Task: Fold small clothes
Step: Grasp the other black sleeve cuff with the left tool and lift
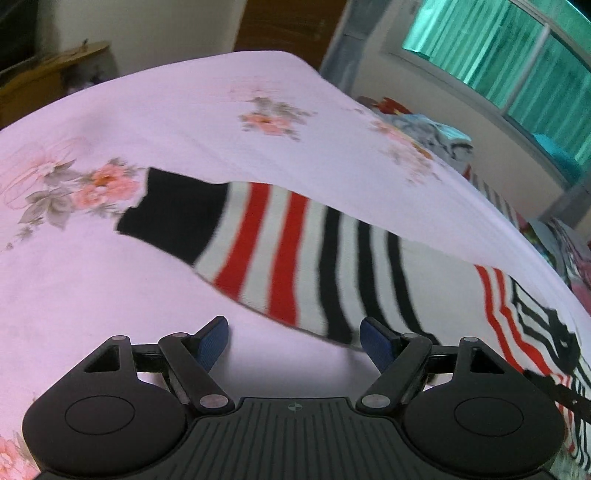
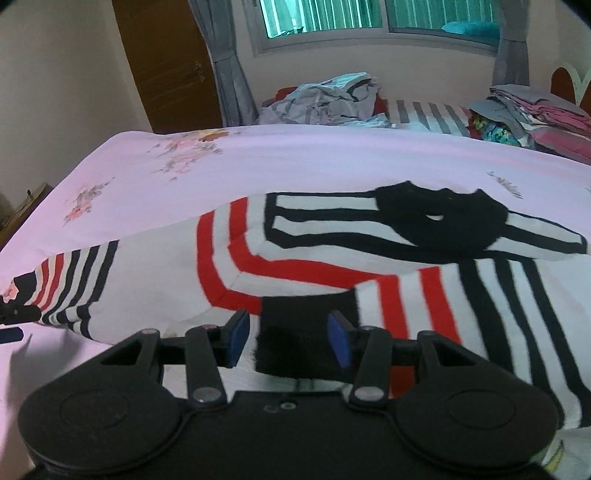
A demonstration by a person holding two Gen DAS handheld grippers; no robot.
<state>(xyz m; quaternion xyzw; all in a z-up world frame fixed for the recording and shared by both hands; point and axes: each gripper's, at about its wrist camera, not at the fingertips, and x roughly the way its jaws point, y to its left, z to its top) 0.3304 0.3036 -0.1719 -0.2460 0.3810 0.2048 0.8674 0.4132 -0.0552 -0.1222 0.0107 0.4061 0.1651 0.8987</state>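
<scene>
A white sweater (image 2: 303, 254) with red and black stripes lies flat on the pink floral bedsheet (image 2: 184, 173), its black collar (image 2: 436, 218) at the far right. One sleeve is folded over the body, and its black cuff (image 2: 303, 328) sits between the fingers of my right gripper (image 2: 289, 339). The left pad (image 2: 239, 338) stands apart from the cuff, so the gripper is open. The other sleeve (image 1: 295, 251) stretches out to the left and ends in a black cuff (image 1: 170, 214). My left gripper (image 1: 295, 341) hovers open just short of that sleeve's near edge, with nothing between its fingers.
A loose heap of pale clothes (image 2: 325, 99) and a folded stack (image 2: 535, 114) lie at the bed's far side under the window (image 2: 369, 18). A wooden door (image 2: 166, 62) stands at the back left. The bed's edge (image 2: 33, 218) falls away at the left.
</scene>
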